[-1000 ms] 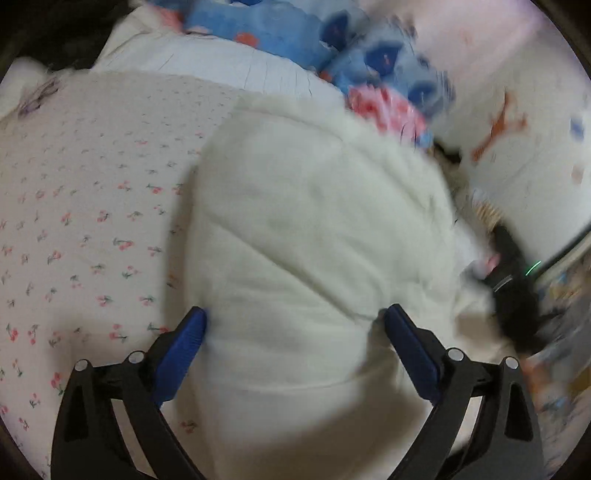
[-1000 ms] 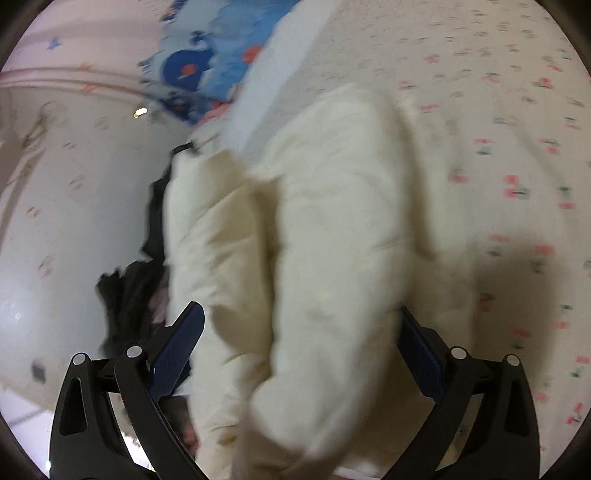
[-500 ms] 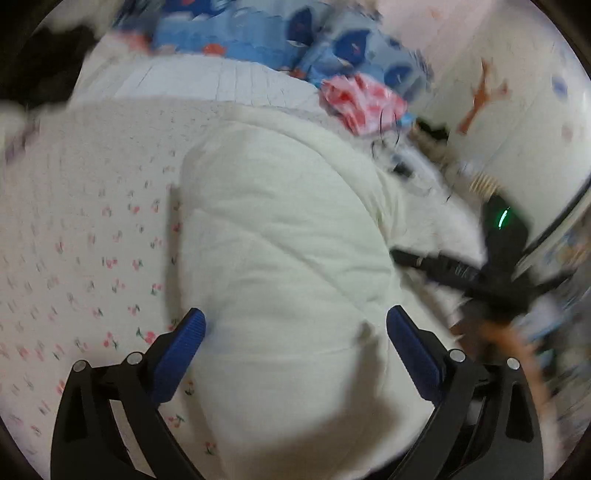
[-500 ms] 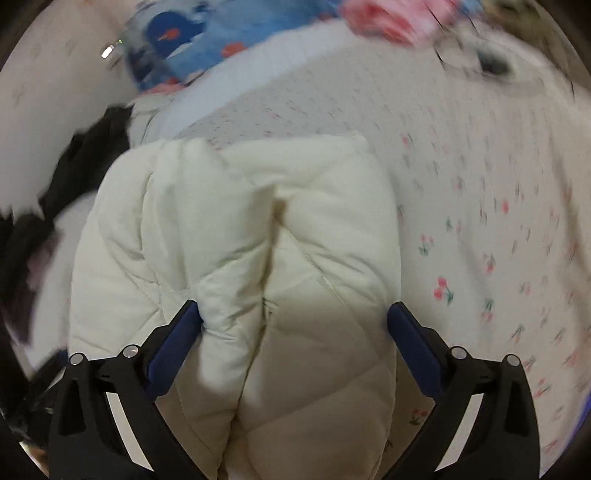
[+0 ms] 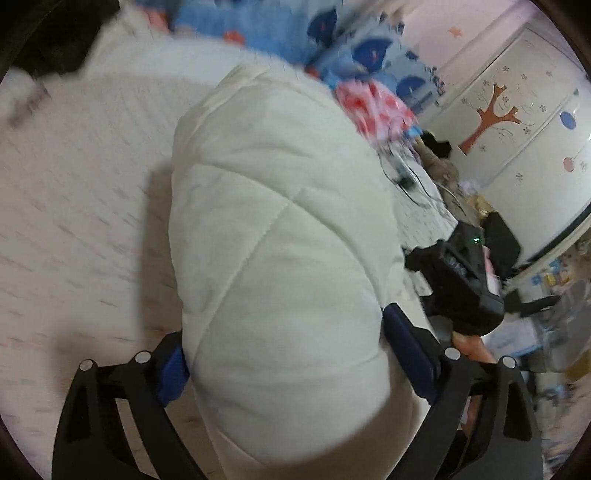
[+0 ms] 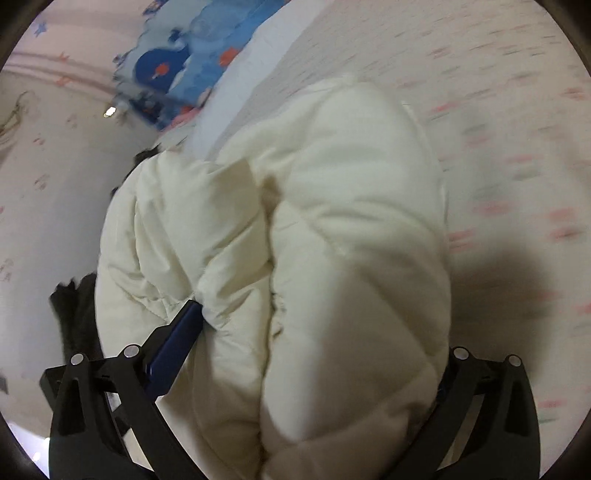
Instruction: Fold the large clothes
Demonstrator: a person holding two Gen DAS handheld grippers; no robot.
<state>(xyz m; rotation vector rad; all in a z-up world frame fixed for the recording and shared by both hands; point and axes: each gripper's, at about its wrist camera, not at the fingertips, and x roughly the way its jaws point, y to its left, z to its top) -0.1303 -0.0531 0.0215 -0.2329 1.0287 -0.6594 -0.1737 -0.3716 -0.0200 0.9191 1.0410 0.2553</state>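
A cream quilted padded coat (image 5: 280,236) lies as a thick folded bundle on the cherry-print bed sheet (image 5: 74,206). My left gripper (image 5: 288,358) stands open, and the bundle's near end bulges between its blue pads (image 5: 171,369) and over them. In the right wrist view the same coat (image 6: 332,229) shows its rolled layers. My right gripper (image 6: 306,362) is open around that end; its left pad (image 6: 177,343) presses into a fold and the right pad is hidden behind the fabric. The black body of the right gripper (image 5: 458,280) appears beside the coat in the left wrist view.
Blue patterned bedding (image 5: 332,33) and a pink-red cloth (image 5: 373,103) lie at the head of the bed. Dark clothes (image 6: 77,314) sit by the coat's far side. A white wardrobe with a tree sticker (image 5: 491,114) and clutter (image 5: 554,325) stand beyond the bed's edge.
The coat bundle now fills more of both views and sits deeper between both pairs of fingers. Both cameras have swung, and the sheet is blurred. The spread of the fingers has not changed.
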